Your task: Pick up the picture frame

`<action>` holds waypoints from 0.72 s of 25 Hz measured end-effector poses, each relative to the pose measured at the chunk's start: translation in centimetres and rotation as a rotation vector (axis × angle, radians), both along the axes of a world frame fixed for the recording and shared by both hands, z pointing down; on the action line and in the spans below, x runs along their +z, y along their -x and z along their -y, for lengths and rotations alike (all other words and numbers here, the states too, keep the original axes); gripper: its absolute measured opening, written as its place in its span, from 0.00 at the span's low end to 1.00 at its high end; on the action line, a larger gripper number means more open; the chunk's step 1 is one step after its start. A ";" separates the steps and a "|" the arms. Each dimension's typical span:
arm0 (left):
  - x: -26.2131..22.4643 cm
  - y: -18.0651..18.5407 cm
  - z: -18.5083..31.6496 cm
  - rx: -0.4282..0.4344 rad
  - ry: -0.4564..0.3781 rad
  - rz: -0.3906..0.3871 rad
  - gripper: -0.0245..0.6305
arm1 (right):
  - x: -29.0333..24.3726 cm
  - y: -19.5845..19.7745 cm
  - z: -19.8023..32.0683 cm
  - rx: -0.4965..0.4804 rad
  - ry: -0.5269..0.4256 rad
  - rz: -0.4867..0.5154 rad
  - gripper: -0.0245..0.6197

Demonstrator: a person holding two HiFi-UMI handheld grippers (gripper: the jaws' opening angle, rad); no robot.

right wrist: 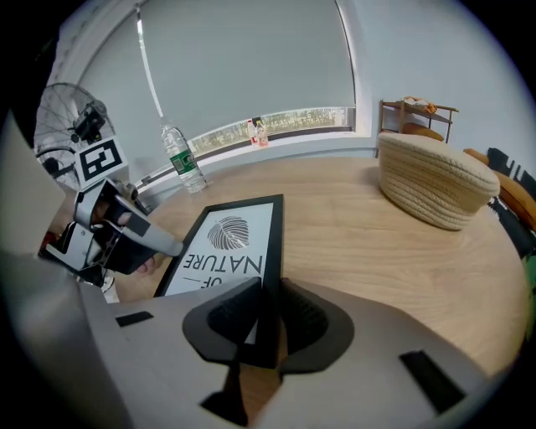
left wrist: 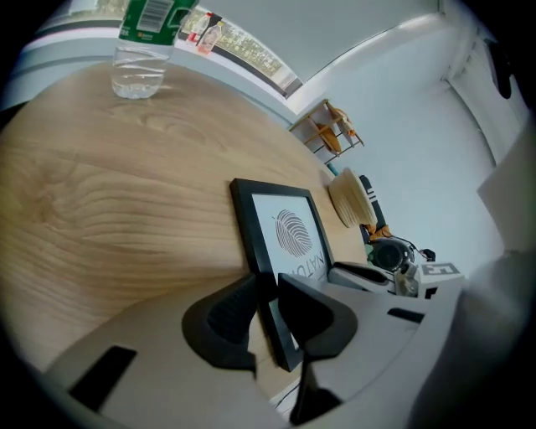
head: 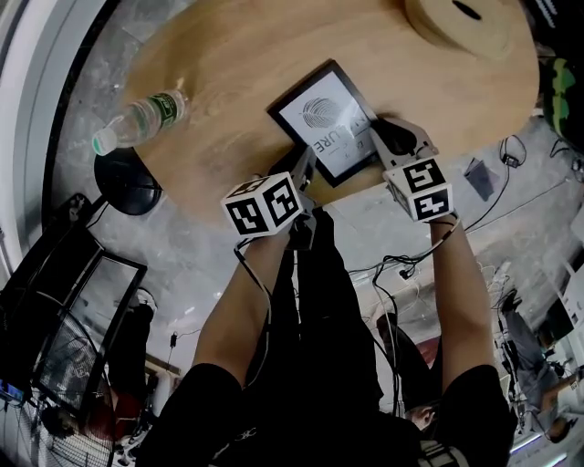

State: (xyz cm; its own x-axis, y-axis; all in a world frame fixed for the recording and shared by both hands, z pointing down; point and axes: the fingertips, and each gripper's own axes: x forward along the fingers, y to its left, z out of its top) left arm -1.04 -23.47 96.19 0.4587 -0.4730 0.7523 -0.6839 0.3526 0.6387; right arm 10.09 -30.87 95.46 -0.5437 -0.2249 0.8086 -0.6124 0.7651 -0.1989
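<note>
The picture frame [head: 327, 119] is black, with a white print of a leaf and the word NATURE. It lies on the round wooden table [head: 228, 64] near the front edge. My left gripper [head: 306, 171] holds the frame's near left side. In the left gripper view the jaws [left wrist: 268, 312] are closed on the frame's [left wrist: 285, 235] black border. My right gripper [head: 383, 139] grips the opposite side. In the right gripper view its jaws [right wrist: 270, 323] clamp the frame's [right wrist: 226, 239] right border.
A clear water bottle [head: 141, 117] stands at the table's left. A woven basket [head: 465, 27] sits at the far right. Below the table's edge are cables [head: 401, 264] on the floor. A fan [right wrist: 71, 126] stands beyond the table.
</note>
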 end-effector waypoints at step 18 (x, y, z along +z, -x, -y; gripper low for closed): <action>-34.4 2.5 9.1 0.244 -0.553 0.230 0.16 | -34.8 0.2 3.4 0.351 -0.506 0.181 0.18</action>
